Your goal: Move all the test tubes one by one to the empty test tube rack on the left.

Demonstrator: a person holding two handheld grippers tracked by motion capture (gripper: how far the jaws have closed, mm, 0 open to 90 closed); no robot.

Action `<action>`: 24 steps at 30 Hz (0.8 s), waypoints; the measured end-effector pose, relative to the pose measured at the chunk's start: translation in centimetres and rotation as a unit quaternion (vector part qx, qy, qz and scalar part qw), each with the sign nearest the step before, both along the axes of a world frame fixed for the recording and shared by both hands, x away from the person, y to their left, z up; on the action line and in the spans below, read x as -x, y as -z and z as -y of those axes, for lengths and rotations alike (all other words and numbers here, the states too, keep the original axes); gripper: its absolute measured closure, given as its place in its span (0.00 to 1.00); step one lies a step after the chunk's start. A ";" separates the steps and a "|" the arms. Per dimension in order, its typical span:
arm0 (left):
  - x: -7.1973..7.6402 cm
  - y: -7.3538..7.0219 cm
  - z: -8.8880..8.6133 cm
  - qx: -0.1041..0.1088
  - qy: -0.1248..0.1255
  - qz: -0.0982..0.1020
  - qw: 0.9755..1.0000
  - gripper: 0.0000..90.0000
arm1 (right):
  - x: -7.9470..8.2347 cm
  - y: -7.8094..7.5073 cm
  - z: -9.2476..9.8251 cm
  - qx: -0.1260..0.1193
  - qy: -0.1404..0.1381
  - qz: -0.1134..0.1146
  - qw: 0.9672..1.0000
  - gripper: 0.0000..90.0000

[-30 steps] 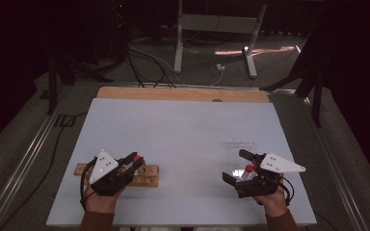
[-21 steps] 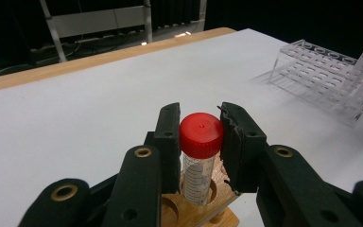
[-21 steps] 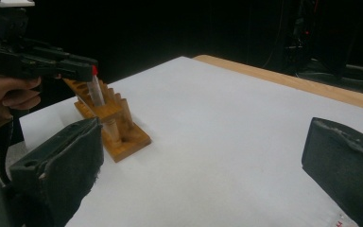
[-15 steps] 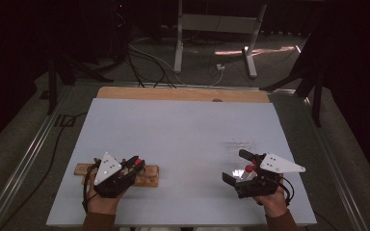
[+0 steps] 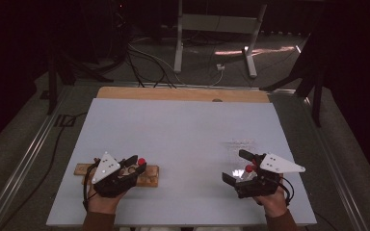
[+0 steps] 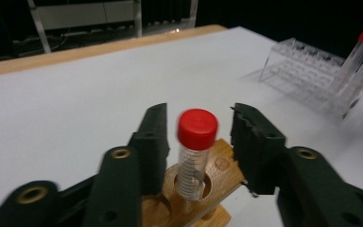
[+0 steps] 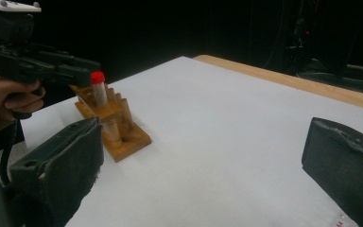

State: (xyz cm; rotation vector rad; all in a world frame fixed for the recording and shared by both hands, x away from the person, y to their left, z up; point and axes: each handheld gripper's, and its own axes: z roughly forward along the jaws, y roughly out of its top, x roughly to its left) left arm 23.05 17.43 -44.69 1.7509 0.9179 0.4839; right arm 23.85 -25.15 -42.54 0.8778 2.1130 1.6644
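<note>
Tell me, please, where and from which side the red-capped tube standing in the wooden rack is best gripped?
Grip the red-capped tube just under its cap, coming level from the near side. It stands upright in the wooden rack, whose hole hides the lower end, so probably only the upper part is free.

A white table (image 5: 183,134) with a wooden strip (image 5: 183,94) along its far edge stands in a dark room. At the table's right, a clear rack (image 5: 241,144) rests on the white top. Beyond the far edge, cables (image 5: 144,60) trail across the grey floor (image 5: 24,139) past a metal stand (image 5: 217,26).
</note>
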 end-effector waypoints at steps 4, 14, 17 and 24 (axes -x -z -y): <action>0.1 -0.5 -0.5 0.018 -0.007 0.011 1.000 0.48 | 0.0 -0.3 0.2 -0.002 0.003 0.004 1.000 0.00; 0.3 -1.8 -1.8 0.042 -0.059 0.035 0.997 0.14 | -0.4 -1.5 2.5 -0.004 0.038 0.018 0.999 0.00; 0.3 -1.8 -2.2 0.048 -0.073 0.037 0.996 0.07 | -0.6 -1.8 3.7 -0.011 0.056 0.020 0.998 0.00; 0.4 -1.9 -2.7 0.052 -0.077 0.043 0.995 0.01 | -0.7 -1.9 6.4 -0.012 0.097 0.018 0.995 0.01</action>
